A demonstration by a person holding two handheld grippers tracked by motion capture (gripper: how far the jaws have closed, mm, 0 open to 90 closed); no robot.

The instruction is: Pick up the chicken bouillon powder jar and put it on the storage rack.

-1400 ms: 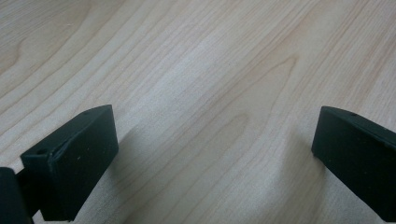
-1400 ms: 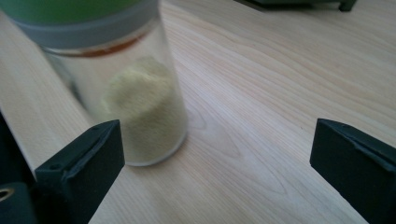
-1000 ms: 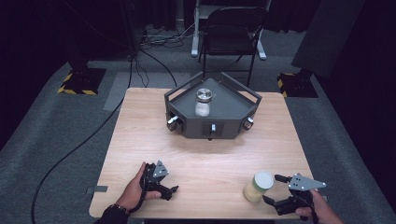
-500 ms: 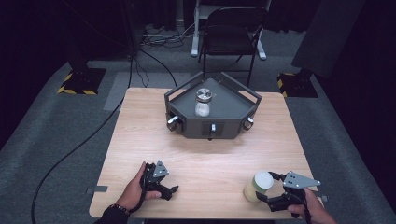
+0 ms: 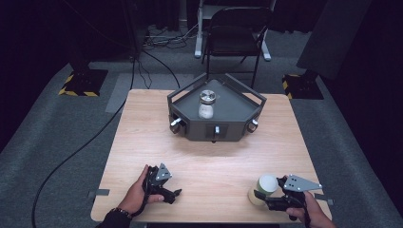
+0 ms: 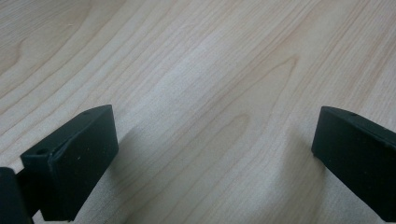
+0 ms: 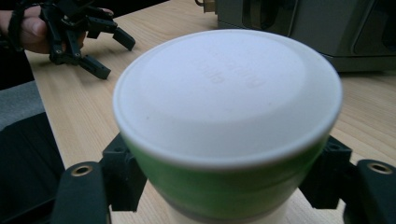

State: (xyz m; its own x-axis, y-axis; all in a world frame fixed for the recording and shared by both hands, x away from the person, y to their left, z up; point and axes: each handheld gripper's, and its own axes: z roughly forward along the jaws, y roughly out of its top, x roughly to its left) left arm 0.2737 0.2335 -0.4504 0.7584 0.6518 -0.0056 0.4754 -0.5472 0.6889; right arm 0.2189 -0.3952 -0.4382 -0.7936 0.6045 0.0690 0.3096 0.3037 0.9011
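Cup (image 7: 227, 126), lidded, upright at the surface's (image 5: 204, 161) five o'clock, pinched at its green wall by the right gripper's (image 5: 266, 198) fingers (image 7: 122, 175), evidently to keep it upright. Left gripper (image 5: 167, 192) at seven o'clock rests on the wood, spread, idle.

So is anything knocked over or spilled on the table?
No, nothing stands out. The jar stands upright in the dark tray, and the white-lidded container sits upright between the jaws of the right hand-held gripper. The left hand-held gripper rests open on bare wood. No spills show on the table.
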